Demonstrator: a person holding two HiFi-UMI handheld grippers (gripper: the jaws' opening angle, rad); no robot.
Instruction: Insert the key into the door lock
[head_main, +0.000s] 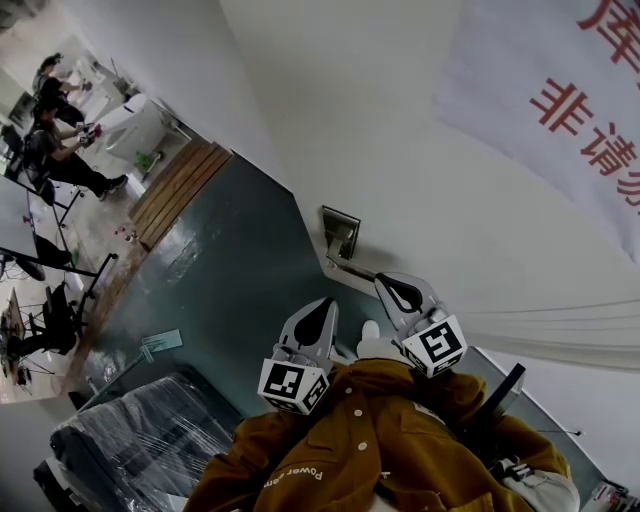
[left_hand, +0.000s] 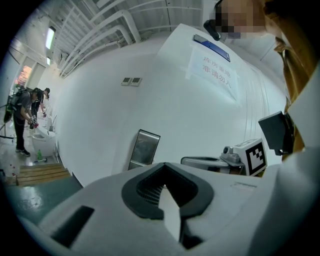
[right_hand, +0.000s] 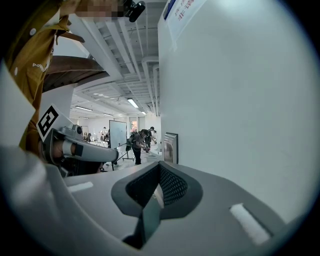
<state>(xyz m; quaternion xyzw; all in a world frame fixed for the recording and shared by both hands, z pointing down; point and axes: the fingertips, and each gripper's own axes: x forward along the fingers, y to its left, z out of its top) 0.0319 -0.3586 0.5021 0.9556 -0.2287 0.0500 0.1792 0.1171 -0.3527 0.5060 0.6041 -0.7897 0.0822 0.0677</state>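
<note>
A metal lock plate (head_main: 340, 235) with a lever handle (head_main: 352, 268) is fixed to the white door. The plate also shows in the left gripper view (left_hand: 145, 149) and in the right gripper view (right_hand: 171, 148). My left gripper (head_main: 322, 312) is held level a little short of the plate, its jaws together (left_hand: 165, 187). To its right, my right gripper (head_main: 395, 288) lies close along the door, just below the handle, also with its jaws together (right_hand: 159, 187). I cannot make out a key in either gripper. Each gripper sees the other beside it: the right gripper (left_hand: 220, 162) and the left gripper (right_hand: 85, 150).
A paper sign with red characters (head_main: 590, 110) hangs on the door's upper right. A wooden step (head_main: 180, 190) lies on the green floor along the wall. Several people (head_main: 55, 130) work at far left. A plastic-wrapped bundle (head_main: 140, 440) lies by my left side.
</note>
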